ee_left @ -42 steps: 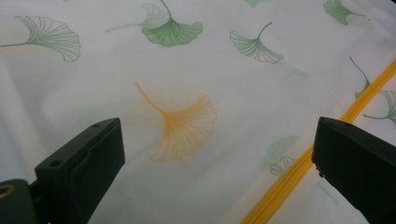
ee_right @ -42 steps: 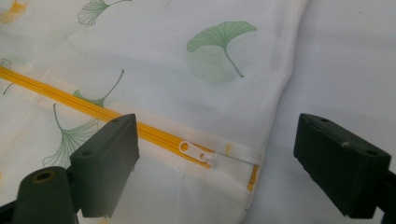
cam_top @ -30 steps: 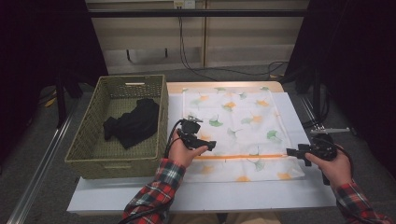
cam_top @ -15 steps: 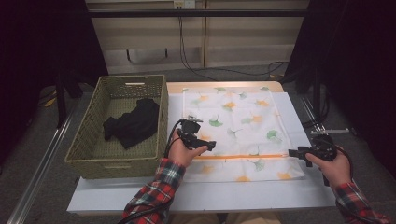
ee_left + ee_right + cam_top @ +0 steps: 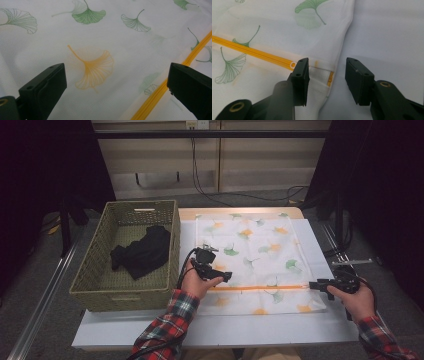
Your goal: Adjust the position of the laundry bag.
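White table point(image 5: 250, 330) carries a leaf-printed pouch point(image 5: 260, 250), no lettering legible, its yellow zipper point(image 5: 260, 287) running across. Left gripper point(image 5: 225, 277) gapes wide over it, empty. Right gripper point(image 5: 314, 284), jaws just closing, half-open, straddles the pouch's right edge by the zipper's end

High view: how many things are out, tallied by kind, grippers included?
Grippers: 2, left gripper and right gripper
Leaf-print zip bags: 1, the mesh bag
Wicker baskets: 1, the basket
Black garments: 1, the black cloth in the basket
Total: 5
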`<state>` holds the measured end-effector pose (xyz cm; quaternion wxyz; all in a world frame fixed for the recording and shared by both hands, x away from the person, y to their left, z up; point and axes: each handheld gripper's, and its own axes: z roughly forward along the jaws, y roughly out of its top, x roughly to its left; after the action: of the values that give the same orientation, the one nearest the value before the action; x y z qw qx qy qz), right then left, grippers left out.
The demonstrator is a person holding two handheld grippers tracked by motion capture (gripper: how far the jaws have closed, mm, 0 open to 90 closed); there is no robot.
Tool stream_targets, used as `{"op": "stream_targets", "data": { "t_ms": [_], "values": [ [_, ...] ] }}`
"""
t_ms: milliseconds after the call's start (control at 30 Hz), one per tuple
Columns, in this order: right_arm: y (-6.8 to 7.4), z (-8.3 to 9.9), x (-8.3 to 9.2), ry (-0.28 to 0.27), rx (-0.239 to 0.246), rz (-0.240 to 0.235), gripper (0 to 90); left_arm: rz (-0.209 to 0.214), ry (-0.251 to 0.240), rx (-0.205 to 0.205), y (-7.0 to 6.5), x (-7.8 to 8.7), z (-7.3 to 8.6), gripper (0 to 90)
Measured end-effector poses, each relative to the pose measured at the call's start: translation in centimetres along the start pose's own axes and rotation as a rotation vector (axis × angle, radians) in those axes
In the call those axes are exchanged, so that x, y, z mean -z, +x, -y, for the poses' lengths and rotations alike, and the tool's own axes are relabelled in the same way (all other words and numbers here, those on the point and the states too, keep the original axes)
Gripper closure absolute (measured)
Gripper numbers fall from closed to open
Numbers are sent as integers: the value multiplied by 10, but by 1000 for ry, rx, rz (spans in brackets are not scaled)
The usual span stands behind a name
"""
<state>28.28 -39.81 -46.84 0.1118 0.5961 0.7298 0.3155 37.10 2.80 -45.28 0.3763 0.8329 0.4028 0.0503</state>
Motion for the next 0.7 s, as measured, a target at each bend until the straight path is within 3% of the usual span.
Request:
{"op": "stream_targets", "data": {
  "t_ms": [167, 367, 700],
  "values": [
    [1, 1, 0, -3, 13, 17, 573, -2, 0, -11, 0, 1, -1, 23],
    [5, 0, -2, 4, 36, 4, 674, -1, -2, -10, 0, 1, -1, 23],
    [11, 0, -4, 18, 57, 31, 806, -4, -2, -15, -1, 2, -2, 23]
  ]
}}
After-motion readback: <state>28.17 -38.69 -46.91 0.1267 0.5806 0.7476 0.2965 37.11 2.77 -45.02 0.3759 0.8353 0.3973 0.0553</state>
